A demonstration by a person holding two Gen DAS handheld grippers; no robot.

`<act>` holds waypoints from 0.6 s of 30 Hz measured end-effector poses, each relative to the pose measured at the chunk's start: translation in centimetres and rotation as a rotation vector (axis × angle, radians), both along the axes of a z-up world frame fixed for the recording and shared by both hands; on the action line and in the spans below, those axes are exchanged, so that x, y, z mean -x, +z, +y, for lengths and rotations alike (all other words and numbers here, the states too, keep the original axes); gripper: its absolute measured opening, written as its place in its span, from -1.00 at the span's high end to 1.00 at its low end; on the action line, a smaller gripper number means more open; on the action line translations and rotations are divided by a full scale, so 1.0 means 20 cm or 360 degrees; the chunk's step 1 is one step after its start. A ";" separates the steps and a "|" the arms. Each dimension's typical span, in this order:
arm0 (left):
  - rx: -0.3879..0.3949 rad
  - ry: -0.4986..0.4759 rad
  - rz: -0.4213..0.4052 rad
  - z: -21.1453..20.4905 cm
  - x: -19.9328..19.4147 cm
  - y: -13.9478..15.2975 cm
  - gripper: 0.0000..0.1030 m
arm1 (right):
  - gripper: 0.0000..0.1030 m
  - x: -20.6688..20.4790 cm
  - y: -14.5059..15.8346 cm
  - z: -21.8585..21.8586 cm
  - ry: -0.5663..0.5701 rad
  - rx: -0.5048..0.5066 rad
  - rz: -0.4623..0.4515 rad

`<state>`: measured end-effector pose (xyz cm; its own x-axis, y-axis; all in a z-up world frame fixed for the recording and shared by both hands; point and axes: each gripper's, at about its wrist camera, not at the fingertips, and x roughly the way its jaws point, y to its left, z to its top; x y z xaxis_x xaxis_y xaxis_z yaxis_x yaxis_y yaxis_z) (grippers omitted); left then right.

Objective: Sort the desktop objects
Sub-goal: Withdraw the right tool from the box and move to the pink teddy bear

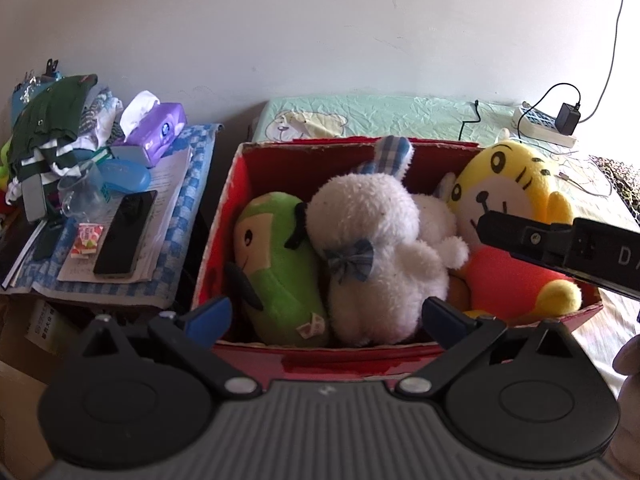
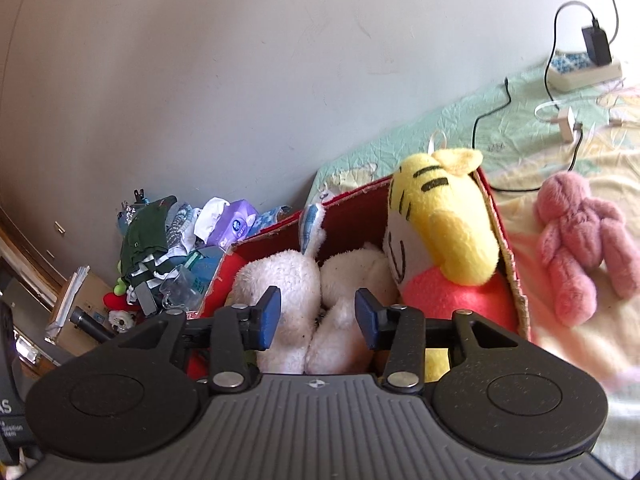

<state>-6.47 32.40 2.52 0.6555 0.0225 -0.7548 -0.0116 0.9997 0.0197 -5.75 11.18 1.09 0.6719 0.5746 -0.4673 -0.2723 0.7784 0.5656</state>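
Pale bedding (image 2: 560,344) carries a red cardboard box (image 1: 224,216) packed with a green toy (image 1: 276,264), white rabbit (image 1: 372,248) and yellow tiger (image 2: 444,220), both claws, left (image 1: 326,314) and right (image 2: 318,312), spread empty, pink plush (image 2: 580,244) beside, power strip (image 2: 580,70) near the wall.

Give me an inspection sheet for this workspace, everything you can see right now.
Surface: bed sheet, pale, bare beside the box.
Job's things: red box holds green plush, white plush, yellow tiger plush; pink plush lies outside on the sheet.
Clutter: side table piled with clothes, tissue pack, phone.
Grippers: left gripper open, empty; right gripper open, empty, over the box.
Cables: power strip with charger, loose cables nearby.
Surroundings: plain wall.
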 end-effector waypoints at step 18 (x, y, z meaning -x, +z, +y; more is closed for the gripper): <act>0.0086 -0.0038 -0.0053 -0.22 0.00 0.10 -0.99 | -0.22 0.06 0.09 -0.18 -0.0013 0.0075 -0.0158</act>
<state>-6.39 28.08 4.46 0.6802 -0.0336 -0.7322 0.0125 0.9993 -0.0343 -6.99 7.48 2.84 0.7209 0.5479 -0.4245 -0.3187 0.8059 0.4990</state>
